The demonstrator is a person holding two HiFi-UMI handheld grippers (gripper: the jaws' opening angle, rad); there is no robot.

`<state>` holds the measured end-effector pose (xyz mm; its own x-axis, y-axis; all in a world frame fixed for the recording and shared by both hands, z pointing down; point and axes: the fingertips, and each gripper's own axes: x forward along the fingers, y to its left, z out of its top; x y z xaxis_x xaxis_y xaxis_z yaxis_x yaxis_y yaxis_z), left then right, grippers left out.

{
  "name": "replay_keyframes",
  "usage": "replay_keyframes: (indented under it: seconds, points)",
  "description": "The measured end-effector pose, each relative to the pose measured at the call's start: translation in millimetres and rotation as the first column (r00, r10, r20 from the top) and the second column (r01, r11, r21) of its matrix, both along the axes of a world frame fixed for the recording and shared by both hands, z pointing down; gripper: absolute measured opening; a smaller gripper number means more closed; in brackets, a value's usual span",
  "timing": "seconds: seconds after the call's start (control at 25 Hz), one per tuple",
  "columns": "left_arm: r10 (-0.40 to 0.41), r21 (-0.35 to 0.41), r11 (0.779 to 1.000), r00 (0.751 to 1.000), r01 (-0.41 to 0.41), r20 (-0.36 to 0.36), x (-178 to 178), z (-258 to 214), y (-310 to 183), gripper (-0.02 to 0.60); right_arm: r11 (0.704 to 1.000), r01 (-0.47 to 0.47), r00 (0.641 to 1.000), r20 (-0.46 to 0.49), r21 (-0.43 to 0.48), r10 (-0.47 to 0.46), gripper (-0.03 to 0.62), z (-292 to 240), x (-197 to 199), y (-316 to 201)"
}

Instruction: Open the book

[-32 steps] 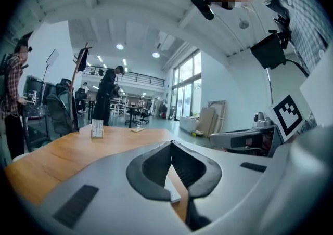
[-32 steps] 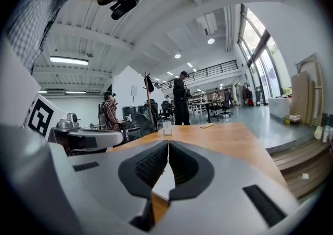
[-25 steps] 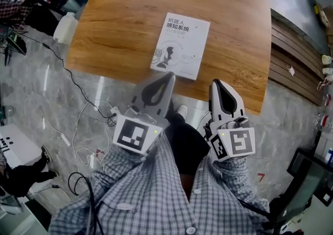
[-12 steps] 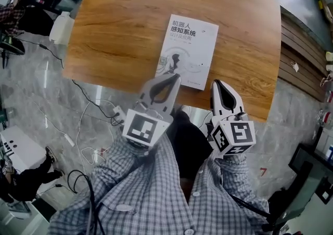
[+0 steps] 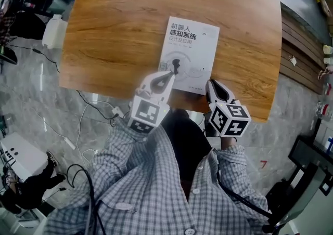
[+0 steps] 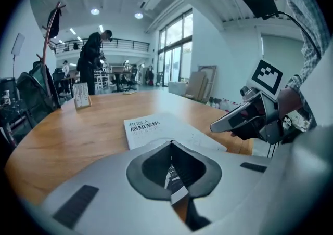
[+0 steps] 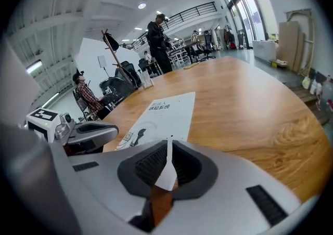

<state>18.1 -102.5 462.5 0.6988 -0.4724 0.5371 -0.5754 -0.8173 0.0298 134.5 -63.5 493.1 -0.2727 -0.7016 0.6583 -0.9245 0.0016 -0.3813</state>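
Observation:
A closed white book [image 5: 189, 54] with dark printed characters on its cover lies flat on the wooden table [image 5: 114, 31], near the front edge. My left gripper [image 5: 170, 74] is shut and empty, its tips over the book's near left corner. My right gripper [image 5: 209, 84] is also shut and empty, just off the book's near right corner at the table's front edge. In the left gripper view the book [image 6: 156, 131] lies straight ahead past the closed jaws, with the right gripper [image 6: 218, 125] to the right. The right gripper view shows the book [image 7: 161, 116] ahead and to the left.
The table's front edge [image 5: 130, 95] runs just under both grippers. Cables [image 5: 78, 130] trail over the marble floor at the left. A small stand-up card [image 6: 81, 95] sits at the table's far side. People stand and sit in the room beyond.
Both grippers have come down and forward toward the book's near edge. The left tips now overlap the book's corner. Both stayed shut.

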Motion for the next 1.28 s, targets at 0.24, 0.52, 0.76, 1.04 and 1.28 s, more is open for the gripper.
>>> replay_keyframes:
  seconds: [0.24, 0.52, 0.76, 1.04, 1.28]
  points:
    - [-0.002, -0.120, 0.993, 1.000, 0.004, 0.011, 3, 28, 0, 0.000, 0.997, -0.025, 0.999, -0.025, -0.067, 0.023, 0.025, 20, 8, -10]
    - [0.017, -0.190, 0.982, 1.000, -0.013, 0.023, 6, 43, -1, 0.000, 0.992, -0.022, 0.996, 0.082, -0.123, 0.033, 0.130, 34, 1, -13]
    - [0.024, -0.270, 0.962, 1.000, -0.023, 0.001, 6, 52, -1, 0.000, 0.991, -0.025, 0.990, 0.131, -0.134, 0.043, 0.129, 42, 5, -13]
    - [0.090, -0.200, 0.977, 0.995, -0.078, 0.053, 10, 53, 5, 0.000, 0.983, -0.036, 0.972, 0.221, -0.179, 0.076, 0.051, 39, 7, -14]
    - [0.195, -0.052, 0.980, 0.974, -0.190, 0.117, 19, 34, 24, 0.054, 0.979, -0.103, 0.930, 0.333, -0.174, 0.157, 0.037, 19, 7, -15]
